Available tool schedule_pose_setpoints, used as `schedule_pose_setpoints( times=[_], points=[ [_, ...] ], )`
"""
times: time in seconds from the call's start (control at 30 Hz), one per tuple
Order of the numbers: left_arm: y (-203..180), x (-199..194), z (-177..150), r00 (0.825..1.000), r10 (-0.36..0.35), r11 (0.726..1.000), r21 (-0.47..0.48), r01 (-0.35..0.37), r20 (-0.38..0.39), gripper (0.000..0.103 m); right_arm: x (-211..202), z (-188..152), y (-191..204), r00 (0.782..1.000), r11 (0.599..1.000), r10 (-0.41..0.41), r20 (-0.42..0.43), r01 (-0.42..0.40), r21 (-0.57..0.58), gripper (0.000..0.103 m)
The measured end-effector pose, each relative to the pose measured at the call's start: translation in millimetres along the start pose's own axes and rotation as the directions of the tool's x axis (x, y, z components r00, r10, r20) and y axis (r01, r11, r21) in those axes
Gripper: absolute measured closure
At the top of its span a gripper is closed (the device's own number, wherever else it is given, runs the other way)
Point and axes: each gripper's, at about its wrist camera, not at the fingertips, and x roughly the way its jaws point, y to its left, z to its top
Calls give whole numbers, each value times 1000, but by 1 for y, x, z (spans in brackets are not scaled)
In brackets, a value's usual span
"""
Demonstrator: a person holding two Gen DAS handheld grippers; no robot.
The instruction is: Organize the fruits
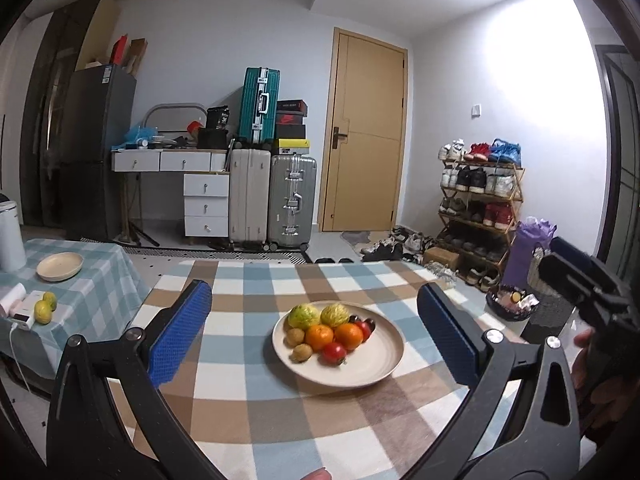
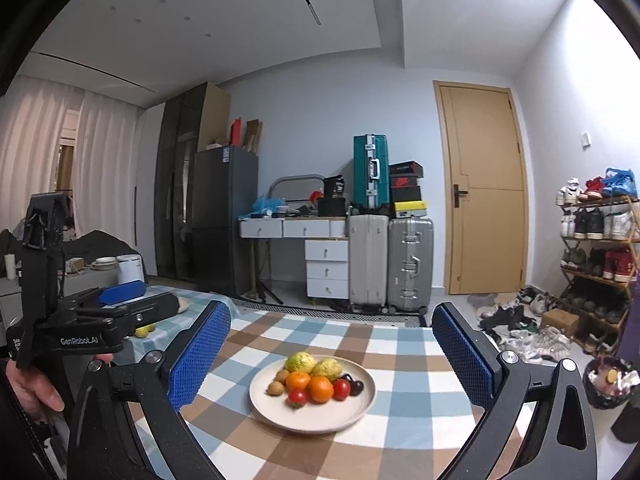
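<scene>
Both grippers gape above plate (image 1: pixel 384 368) holding oranges (image 1: pixel 319 337), tomatoes (image 1: pixel 334 353), guavas (image 1: pixel 304 316).

Both wrist views face the near fruit plate (image 1: pixel 360 368), seemingly level.

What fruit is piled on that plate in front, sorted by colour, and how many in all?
On the plate:
Yellow-green fruit: 2
Oranges: 2
Red tomatoes: 2
Small brown fruit: 2
Dark fruit: at least 1, partly hidden
Total: at least 9

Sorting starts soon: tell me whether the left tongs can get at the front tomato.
Probably yes: the left tongs are open and empty, and the tomato sits exposed at the pile's near edge.
</scene>
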Motion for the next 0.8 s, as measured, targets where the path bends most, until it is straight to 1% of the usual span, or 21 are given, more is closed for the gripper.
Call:
schedule_pose_setpoints(
  times=[0.13, 0.3, 0.43, 0.67, 0.8],
  points=[
    [5, 2, -16, 1000, -2, 1000, -3, 2, -9, 0, -1, -15, -2, 999, 1000, -29, -16, 28, -5, 0],
    [6, 6, -36, 999, 36, 999, 37, -36, 14, 0, 9, -42, -7, 996, 998, -52, -74, 49, -43, 0],
    [7, 22, -52, 998, 54, 997, 54, -52, -31, 0, 16, -61, -15, 991, 997, -68, -111, 65, -37, 0],
    [11, 39, -70, 997, 56, 997, 50, -54, -44, 0, 19, -76, -21, 989, 998, -68, -134, 64, -27, 0],
    [15, 51, -80, 995, 70, 996, 56, -66, -74, 0, 23, -84, -23, 986, 998, -60, -156, 57, -23, 0]
  ],
)
